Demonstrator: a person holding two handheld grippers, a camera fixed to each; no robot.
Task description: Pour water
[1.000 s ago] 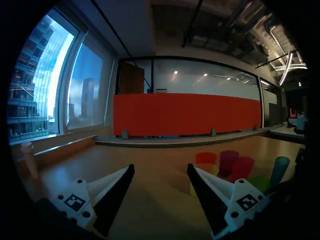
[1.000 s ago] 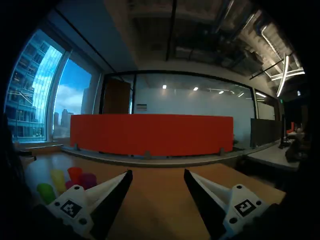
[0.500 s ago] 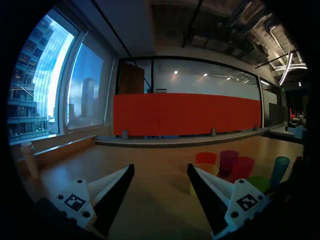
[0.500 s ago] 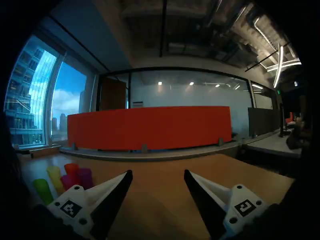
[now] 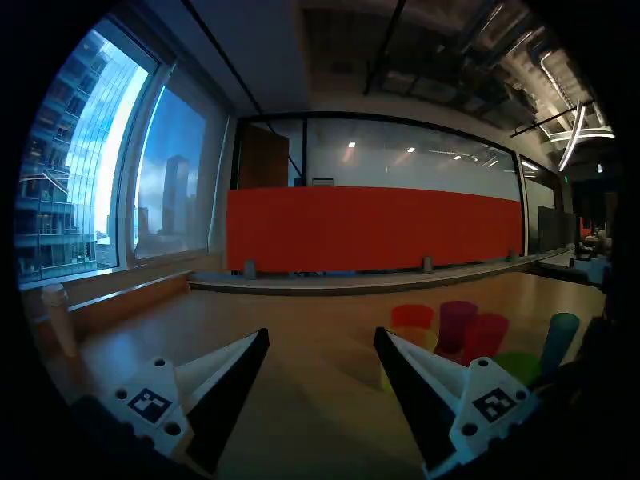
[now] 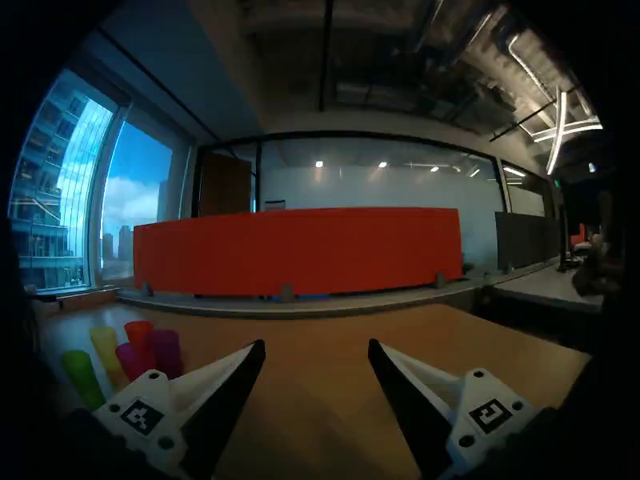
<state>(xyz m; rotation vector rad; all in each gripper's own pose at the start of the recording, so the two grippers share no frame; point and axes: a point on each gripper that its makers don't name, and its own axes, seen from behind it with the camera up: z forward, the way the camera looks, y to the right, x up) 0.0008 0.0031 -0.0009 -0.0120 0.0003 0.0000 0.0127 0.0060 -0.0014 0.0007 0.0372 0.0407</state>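
In the left gripper view my left gripper [image 5: 320, 340] is open over the wooden table [image 5: 320, 416], nothing between its fingers. Just beyond its right finger stand coloured cups: a red cup [image 5: 411, 315], a purple cup [image 5: 457, 318], a pink cup [image 5: 486, 334], a green cup [image 5: 518, 365], a teal cup [image 5: 560, 336] and a yellow cup [image 5: 416, 338]. In the right gripper view my right gripper [image 6: 316, 352] is open and empty. There the cups sit far left: a green cup [image 6: 80, 374], a yellow cup [image 6: 105, 344], a red cup [image 6: 139, 332], a purple cup [image 6: 166, 349].
A small capped bottle [image 5: 58, 318] stands at the table's left edge by the window. An orange partition [image 5: 372, 228] runs along the table's far side. A second desk [image 6: 552, 292] lies to the right, beyond a gap.
The right gripper view has tilted down and shifted, so the cups sit a little higher and further right in it. The left gripper has stayed still.
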